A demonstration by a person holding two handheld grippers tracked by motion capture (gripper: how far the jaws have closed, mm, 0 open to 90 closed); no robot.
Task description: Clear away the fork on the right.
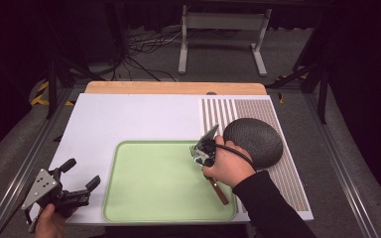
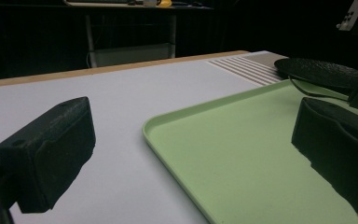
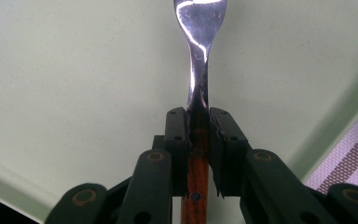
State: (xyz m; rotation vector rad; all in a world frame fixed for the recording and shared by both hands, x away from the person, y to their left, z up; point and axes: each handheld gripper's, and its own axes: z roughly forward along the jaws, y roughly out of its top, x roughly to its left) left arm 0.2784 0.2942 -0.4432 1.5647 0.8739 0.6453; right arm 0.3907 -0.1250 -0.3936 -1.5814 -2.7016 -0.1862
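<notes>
fork held over the green tray
right hand-held gripper (image 3: 198,154) clamps the fork (image 3: 198,56) at its wooden handle; stiff, light, slick metal neck. left hand-held gripper (image 1: 79,179) gapes wide.

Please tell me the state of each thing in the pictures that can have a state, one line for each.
Left gripper: open, holds nothing, beside the tray.
Right gripper: shut on the utensil's wooden handle.
Utensil: clamped, metal end over the tray; fork or spoon, cannot tell.
Green tray: flat on the table, nothing lying in it.
Dark round dish: on the striped mat, apparently upside down.
</notes>
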